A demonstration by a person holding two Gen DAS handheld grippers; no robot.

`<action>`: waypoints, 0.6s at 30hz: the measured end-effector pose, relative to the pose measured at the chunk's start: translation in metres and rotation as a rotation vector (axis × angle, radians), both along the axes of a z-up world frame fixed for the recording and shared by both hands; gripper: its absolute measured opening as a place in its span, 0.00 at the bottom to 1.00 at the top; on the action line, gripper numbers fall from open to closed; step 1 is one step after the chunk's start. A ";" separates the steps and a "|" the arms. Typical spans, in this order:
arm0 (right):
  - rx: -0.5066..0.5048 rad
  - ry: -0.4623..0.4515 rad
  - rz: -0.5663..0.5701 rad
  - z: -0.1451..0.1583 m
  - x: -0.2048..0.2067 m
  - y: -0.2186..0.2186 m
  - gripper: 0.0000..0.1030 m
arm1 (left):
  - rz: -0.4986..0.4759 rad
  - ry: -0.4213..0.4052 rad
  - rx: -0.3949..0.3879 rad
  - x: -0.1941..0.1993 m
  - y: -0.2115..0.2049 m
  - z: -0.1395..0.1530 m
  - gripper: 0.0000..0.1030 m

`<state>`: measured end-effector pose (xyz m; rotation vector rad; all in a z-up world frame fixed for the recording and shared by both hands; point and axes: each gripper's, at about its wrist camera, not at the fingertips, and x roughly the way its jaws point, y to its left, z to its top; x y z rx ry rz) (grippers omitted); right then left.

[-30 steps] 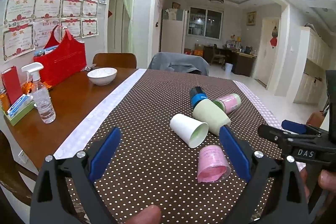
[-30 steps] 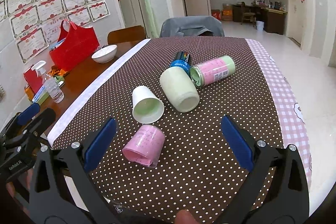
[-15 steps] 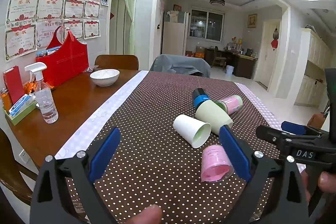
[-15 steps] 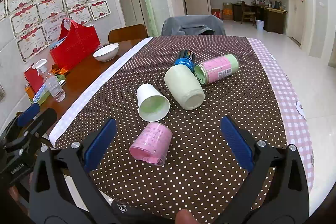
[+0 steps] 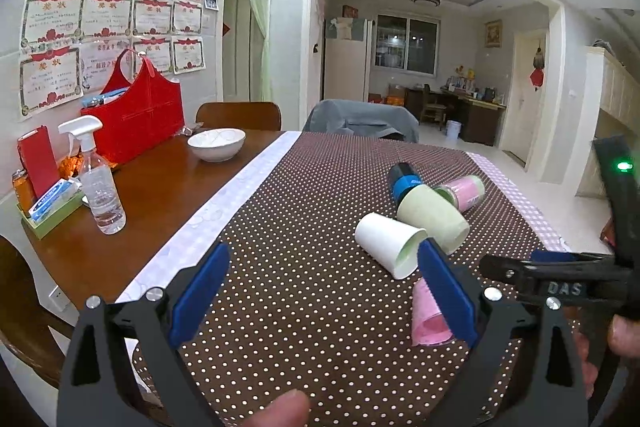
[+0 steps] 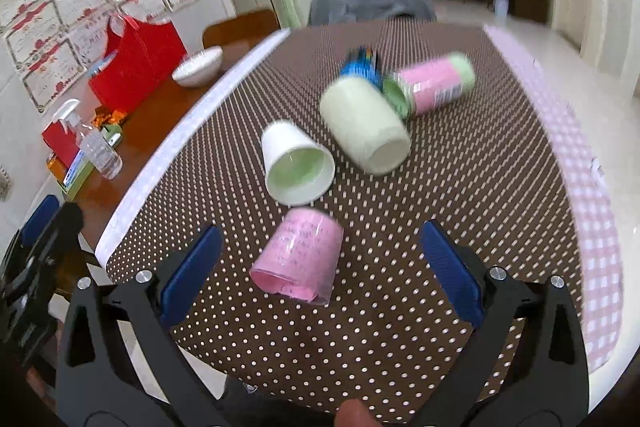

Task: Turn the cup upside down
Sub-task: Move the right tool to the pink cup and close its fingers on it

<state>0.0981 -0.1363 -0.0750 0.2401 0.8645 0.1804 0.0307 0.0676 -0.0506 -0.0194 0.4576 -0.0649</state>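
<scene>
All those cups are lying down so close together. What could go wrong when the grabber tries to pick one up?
The pink cup lies on its side before the open right gripper, so a nudge could roll it away. The white cup lies close behind it, near the pale green cup, so reaching in might bump them. The pink cup looks thin and could crumple if squeezed hard.

Home dining room, dotted tablecloth [image 5: 304, 267], fridge [image 5: 346, 61], wall certificates [image 5: 108, 15]
</scene>
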 end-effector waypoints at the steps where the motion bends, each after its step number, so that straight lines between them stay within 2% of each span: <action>1: 0.015 0.033 0.002 -0.005 0.006 0.000 0.94 | 0.001 0.003 -0.001 0.001 0.001 -0.001 0.91; 5: 0.059 0.146 0.012 -0.022 0.029 -0.001 0.93 | 0.004 0.029 -0.005 0.008 0.006 -0.010 0.91; 10: 0.074 0.287 0.020 -0.042 0.057 0.005 0.83 | 0.006 0.051 -0.018 0.015 0.011 -0.018 0.91; 18: 0.109 0.423 0.041 -0.063 0.079 0.016 0.80 | 0.000 0.075 -0.043 0.021 0.017 -0.026 0.91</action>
